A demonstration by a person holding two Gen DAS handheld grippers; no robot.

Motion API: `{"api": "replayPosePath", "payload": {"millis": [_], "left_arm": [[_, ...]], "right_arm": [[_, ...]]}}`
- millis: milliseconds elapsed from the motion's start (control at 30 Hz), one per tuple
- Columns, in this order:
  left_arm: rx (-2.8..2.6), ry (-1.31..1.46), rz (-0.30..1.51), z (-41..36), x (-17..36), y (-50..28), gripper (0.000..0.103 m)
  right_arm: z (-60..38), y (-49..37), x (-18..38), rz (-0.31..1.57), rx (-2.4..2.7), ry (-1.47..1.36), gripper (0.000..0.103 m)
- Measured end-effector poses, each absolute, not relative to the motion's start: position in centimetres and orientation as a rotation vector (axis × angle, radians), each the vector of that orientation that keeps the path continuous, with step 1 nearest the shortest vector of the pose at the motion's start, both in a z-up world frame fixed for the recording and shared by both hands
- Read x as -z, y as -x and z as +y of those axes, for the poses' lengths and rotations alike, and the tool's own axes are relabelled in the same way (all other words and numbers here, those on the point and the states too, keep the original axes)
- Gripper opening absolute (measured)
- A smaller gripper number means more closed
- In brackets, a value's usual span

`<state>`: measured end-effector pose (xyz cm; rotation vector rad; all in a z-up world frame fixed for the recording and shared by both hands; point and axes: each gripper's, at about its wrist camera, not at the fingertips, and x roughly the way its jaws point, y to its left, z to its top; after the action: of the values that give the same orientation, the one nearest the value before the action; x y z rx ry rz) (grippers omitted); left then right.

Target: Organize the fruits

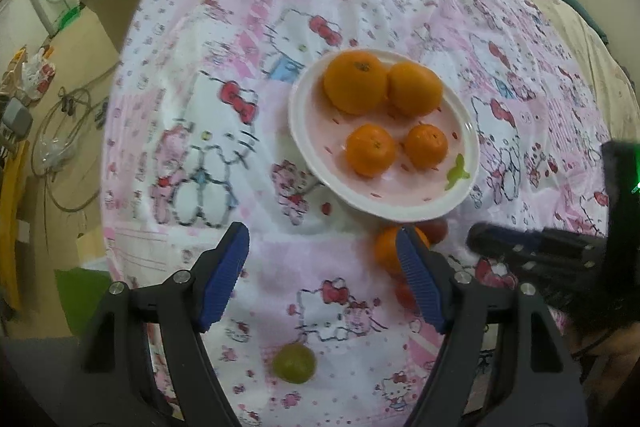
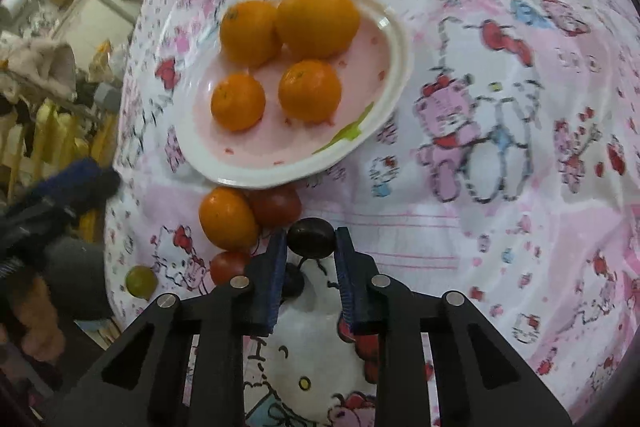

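Four oranges (image 2: 280,59) already sit on the pink plate (image 2: 392,75) on the cartoon-print bedspread (image 2: 500,47) as your right tool (image 2: 311,241) clamps its blue pads on a dark grape (image 2: 311,238) just short of the plate. A loose orange (image 2: 228,219), two red tomatoes (image 2: 276,205), another dark fruit (image 2: 292,281) and a green grape (image 1: 294,363) wait nearby. Your left tool (image 1: 324,275) hangs above the bedspread, pads apart and empty. The pick looks made; next you likely lift the grape clear and carry it over the rim without squeezing harder.
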<state>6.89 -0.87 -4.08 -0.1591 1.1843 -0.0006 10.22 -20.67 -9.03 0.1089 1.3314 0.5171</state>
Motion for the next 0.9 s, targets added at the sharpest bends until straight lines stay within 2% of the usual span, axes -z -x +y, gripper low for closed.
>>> {"api": "replayPosePath", "payload": {"millis": [500,567,667,700,733,900], "left_arm": [[0.114,0.043,1.316,-8.2,8.6,-8.5,0.071],[0.122,0.041,1.33,-8.5,9.0,-8.6,0.066],[0.118,0.025,1.35,-8.7,9.6,-8.8,0.065],[0.118,0.022,1.354,-8.7,9.8,-8.8,0.056],[0.118,0.02,1.362,-8.6,9.9,-8.9,0.041],[0.126,0.034,1.36,-8.2,9.7,-8.6,0.038]], "right_arm": [[-27.5,-10.7,4.8,1.203,-0.465,-0.307,0.025],[-27.7,-10.7,4.6,1.199,-0.473,-0.309,0.025],[-27.6,-10.7,4.6,1.198,-0.481,-0.307,0.025],[-27.5,-10.8,4.6,1.198,-0.483,-0.307,0.025],[-27.5,-10.7,4.5,1.197,-0.484,-0.306,0.025],[-27.3,-10.8,4.4,1.191,-0.49,-0.299,0.025]]}}
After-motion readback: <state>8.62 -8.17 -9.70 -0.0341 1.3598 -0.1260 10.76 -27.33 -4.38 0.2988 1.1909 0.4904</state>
